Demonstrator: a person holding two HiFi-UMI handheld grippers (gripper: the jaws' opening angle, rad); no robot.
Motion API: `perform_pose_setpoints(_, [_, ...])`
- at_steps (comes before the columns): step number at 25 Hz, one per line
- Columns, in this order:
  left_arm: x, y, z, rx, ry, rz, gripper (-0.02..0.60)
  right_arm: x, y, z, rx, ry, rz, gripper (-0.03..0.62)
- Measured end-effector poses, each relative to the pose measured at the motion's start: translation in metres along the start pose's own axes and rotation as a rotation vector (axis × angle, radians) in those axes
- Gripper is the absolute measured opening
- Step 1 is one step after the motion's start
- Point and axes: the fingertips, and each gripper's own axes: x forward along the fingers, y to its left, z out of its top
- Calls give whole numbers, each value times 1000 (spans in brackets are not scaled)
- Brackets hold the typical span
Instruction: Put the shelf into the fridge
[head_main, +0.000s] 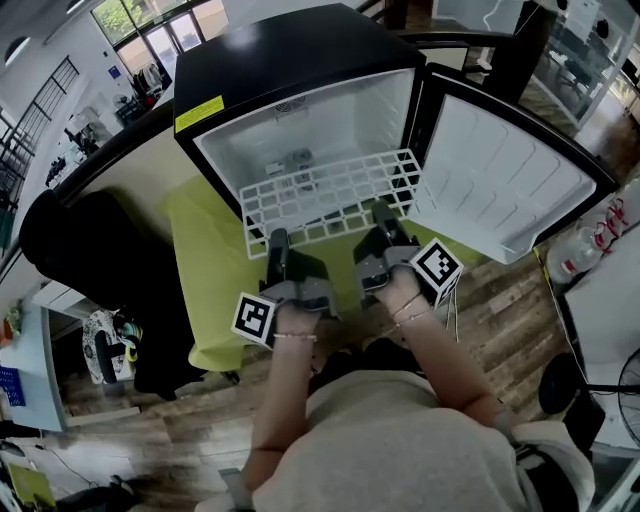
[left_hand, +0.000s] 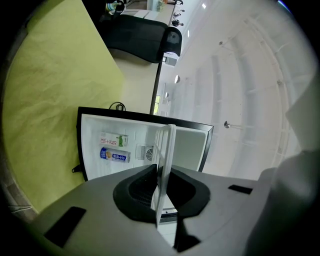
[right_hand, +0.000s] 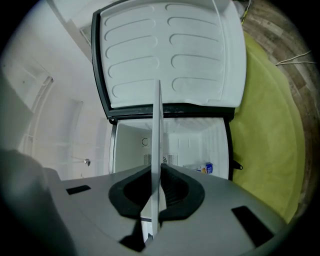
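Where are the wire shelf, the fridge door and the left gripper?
wire shelf (head_main: 330, 195): head view, middle of the white grid.
fridge door (head_main: 500, 165): head view, its white inner lining.
left gripper (head_main: 277, 238): head view, jaw tips clamped on the shelf's near edge.

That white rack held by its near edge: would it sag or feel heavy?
Probably stiff: the wire shelf juts out flat though the left gripper and right gripper pinch only its near edge. Likely light, being an open grid. Thin wires might slip.

Before you, the shelf (head_main: 330, 195) sits partly in the fridge (head_main: 290, 60). Its door (head_main: 500, 170) stands open on your right, and cartons (left_hand: 114, 156) lie inside, behind the shelf.
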Motion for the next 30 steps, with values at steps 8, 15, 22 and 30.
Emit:
perform_pose_setpoints(8, [-1,8,-5,7,-50,12,34,13,-8,5,2,67,-17,34])
perform_pose_setpoints(15, [0,20,-4,-32,-86,18,34,20,-11,6,-3,99,-8,37])
perform_pose_setpoints(22, [10,21,4,-40,-99,1,34,30,-9,2,-9,125,0,37])
perform_pose_setpoints(30, [14,24,6,-49,-106,8,34,37,-13,2,24,119,-10,35])
